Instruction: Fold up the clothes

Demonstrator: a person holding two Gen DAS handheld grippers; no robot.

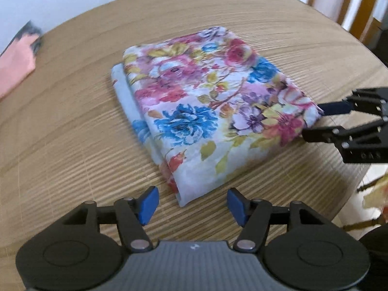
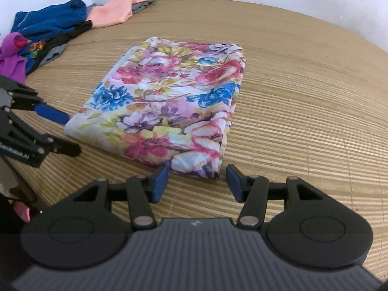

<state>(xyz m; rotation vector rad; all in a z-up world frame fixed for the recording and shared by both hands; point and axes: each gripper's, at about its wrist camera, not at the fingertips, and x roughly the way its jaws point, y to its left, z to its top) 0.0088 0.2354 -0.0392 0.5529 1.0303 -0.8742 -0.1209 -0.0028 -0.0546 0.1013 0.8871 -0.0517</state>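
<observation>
A floral cloth (image 1: 206, 104) lies folded into a thick rectangle in the middle of the ribbed wooden table (image 1: 60, 126). My left gripper (image 1: 192, 205) stands open just short of the cloth's near corner, its blue pads (image 1: 149, 205) apart and touching nothing. In the right wrist view the same floral cloth (image 2: 169, 101) fills the centre. My right gripper (image 2: 197, 183) is open at another corner, the fabric edge just beyond its fingertips. Each gripper shows in the other's view: the right gripper (image 1: 315, 121) at the cloth's right corner, the left gripper (image 2: 70, 133) at its left edge.
A heap of unfolded clothes sits at the table's back left: a blue garment (image 2: 48, 19), a peach one (image 2: 114, 12), a purple one (image 2: 12, 58). The peach garment (image 1: 17, 58) also shows at far left. A wooden chair (image 1: 363, 7) stands beyond the table's right edge.
</observation>
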